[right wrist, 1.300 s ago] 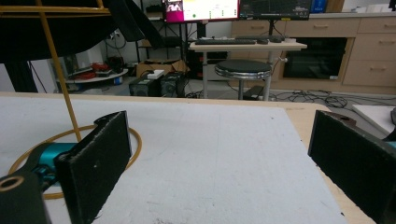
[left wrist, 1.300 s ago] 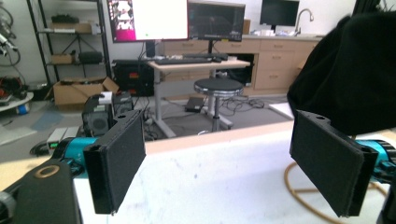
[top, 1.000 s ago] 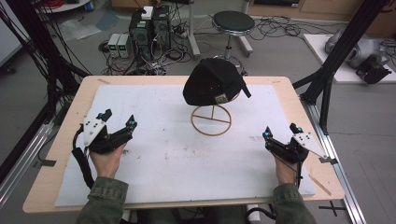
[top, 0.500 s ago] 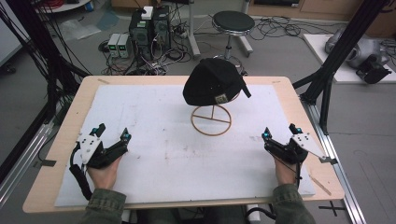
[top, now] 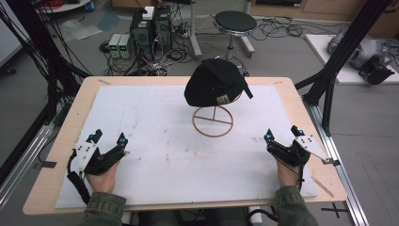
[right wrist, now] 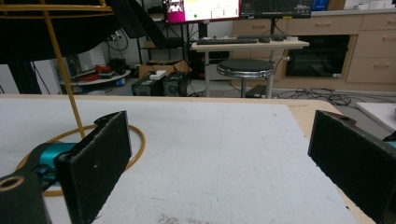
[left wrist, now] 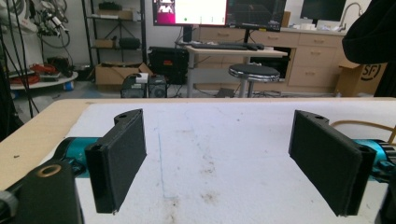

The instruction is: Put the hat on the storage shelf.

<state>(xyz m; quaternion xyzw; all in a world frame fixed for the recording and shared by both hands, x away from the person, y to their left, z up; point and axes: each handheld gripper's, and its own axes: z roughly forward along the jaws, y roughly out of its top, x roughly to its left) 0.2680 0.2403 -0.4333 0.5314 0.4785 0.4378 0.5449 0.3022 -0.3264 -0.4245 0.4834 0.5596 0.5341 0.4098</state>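
Observation:
A black cap (top: 216, 83) sits on a thin yellow wire stand (top: 213, 121) at the back middle of the white mat (top: 155, 141). My left gripper (top: 109, 138) rests low at the front left of the mat, open, nothing between its jaws; its own view shows the cap's edge (left wrist: 371, 32) at the far right. My right gripper (top: 282, 133) lies at the front right, open and empty. The right gripper view shows the stand's ring (right wrist: 136, 138) and the cap (right wrist: 56, 32) up at the left.
The mat covers a wooden table (top: 56, 141). Black frame posts (top: 339, 61) stand at the table's right side. Behind the table are a round stool (top: 235, 22), computer cases (top: 150, 28) and loose cables on the floor.
My left gripper has drawn back toward the front edge of the table and a little left. The right gripper has barely moved. Cap and stand are still.

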